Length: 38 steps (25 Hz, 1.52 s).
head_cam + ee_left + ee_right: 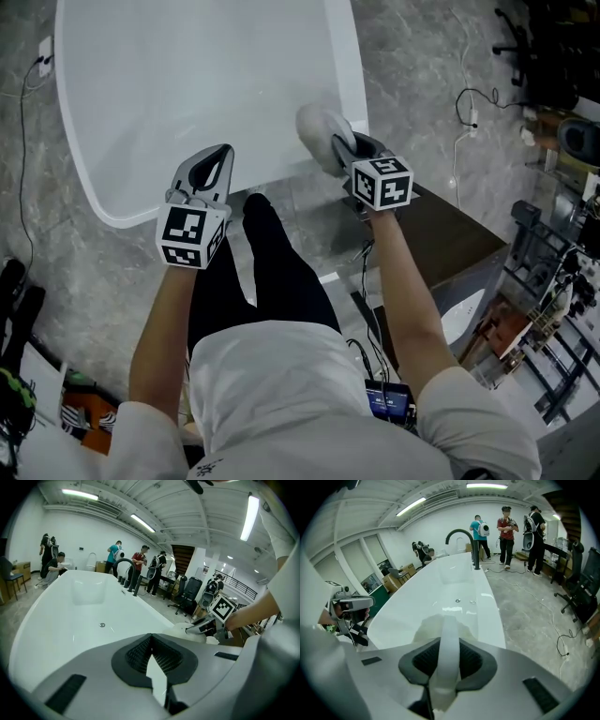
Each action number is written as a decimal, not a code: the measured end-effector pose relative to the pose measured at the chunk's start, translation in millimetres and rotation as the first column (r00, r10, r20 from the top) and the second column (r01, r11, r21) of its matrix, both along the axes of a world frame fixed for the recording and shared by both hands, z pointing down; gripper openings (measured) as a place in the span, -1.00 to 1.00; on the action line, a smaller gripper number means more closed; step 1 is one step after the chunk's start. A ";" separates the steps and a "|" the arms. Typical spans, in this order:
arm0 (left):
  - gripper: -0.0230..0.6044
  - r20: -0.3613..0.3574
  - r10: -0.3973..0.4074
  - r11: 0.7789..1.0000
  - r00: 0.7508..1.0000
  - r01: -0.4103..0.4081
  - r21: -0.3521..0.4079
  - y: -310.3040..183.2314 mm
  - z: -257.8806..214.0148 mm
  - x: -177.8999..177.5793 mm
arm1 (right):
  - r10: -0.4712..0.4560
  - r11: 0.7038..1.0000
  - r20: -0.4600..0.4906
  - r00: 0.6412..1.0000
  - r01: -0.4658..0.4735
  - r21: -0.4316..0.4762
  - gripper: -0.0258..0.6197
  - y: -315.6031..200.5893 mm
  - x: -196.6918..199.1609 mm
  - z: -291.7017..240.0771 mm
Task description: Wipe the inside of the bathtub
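the cloth (317, 127) is pinched by the right gripper (347, 150) at the near right corner of the bathtub (141, 112); the left gripper (221, 159) is pressed together, empty, over the near rim. the cloth (gripped by a narrow strip) could be pulled loose under hard wiping.

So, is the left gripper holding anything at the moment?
No, the left gripper has its jaws closed on each other with nothing between them, and only the white bathtub shows beyond.
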<state>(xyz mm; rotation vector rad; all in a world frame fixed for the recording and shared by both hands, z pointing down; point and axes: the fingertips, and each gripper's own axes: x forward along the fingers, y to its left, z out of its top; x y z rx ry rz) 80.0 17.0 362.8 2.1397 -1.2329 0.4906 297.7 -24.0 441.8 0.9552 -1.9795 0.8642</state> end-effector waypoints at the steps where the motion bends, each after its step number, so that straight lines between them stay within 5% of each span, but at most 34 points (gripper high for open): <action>1: -0.90 -0.001 -0.003 1.000 1.000 0.003 -0.002 0.2 2.4 0.1 | -0.008 1.000 -0.006 1.000 0.008 -0.007 -0.62 0.5 -0.6 3.8; 17: -0.90 -0.022 0.014 0.999 1.000 -0.015 -0.029 -4.2 34.1 -2.2 | -0.175 0.975 -0.175 0.969 0.146 -0.167 -0.62 -0.6 -15.1 67.7; 27: -0.90 -0.023 -0.008 0.999 1.000 0.007 -0.039 -4.8 41.0 -25.8 | -0.279 0.933 -0.264 0.923 0.196 -0.301 -0.62 -2.6 -22.1 96.6; 38: -0.90 -0.021 -0.025 0.998 0.999 0.024 -0.064 11.2 54.6 -49.6 | -0.299 0.897 -0.240 0.924 0.186 -0.401 -0.62 3.3 -41.4 120.1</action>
